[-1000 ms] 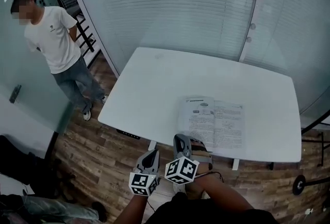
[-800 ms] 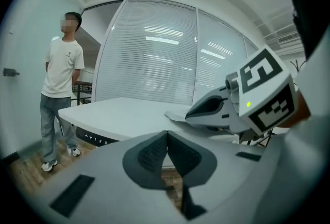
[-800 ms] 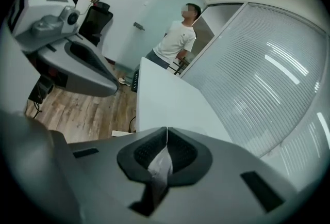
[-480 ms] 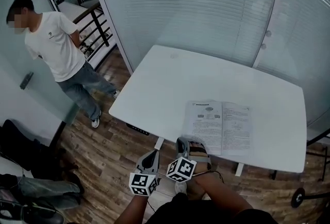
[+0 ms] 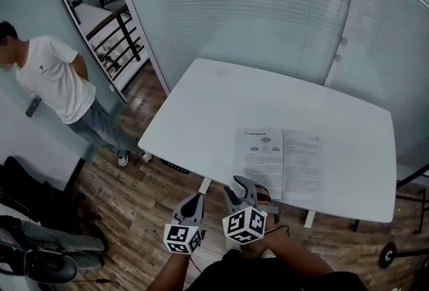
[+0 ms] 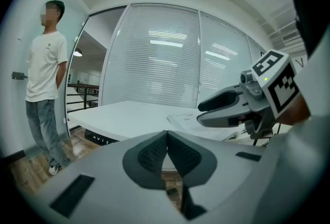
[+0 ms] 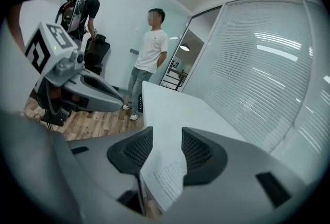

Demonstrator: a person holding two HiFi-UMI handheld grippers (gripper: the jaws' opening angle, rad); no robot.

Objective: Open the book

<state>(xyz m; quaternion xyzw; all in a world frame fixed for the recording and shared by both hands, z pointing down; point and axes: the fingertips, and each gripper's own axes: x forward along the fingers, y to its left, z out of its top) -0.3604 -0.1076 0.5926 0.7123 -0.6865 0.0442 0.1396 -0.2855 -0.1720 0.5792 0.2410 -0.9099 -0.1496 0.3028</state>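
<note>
The book [image 5: 278,163] lies open and flat near the white table's [image 5: 268,95] front edge, showing two printed pages. My right gripper [image 5: 240,188] hovers just short of the book's near left corner, and its jaws are opening. In the right gripper view the fingers [image 7: 129,152] stand apart around the gripper's centre [image 7: 166,138], and a page corner of the book [image 7: 165,181] shows in the gap with no pad pressing on it. My left gripper [image 5: 190,206] hangs off the table to the left. Its pads meet at the tip [image 6: 167,135], with nothing between them.
A person in a white T-shirt [image 5: 50,78] stands on the wooden floor to the left of the table. Another person with a backpack [image 7: 85,11] is behind, beside a dark chair. Glass walls with blinds [image 5: 255,8] run behind the table. A black railing [image 5: 110,38] lies far left.
My right gripper's jaws have parted; earlier they were together at the book's near edge. The head view has swung, so the standing person appears further left. The left gripper has hardly shifted.
</note>
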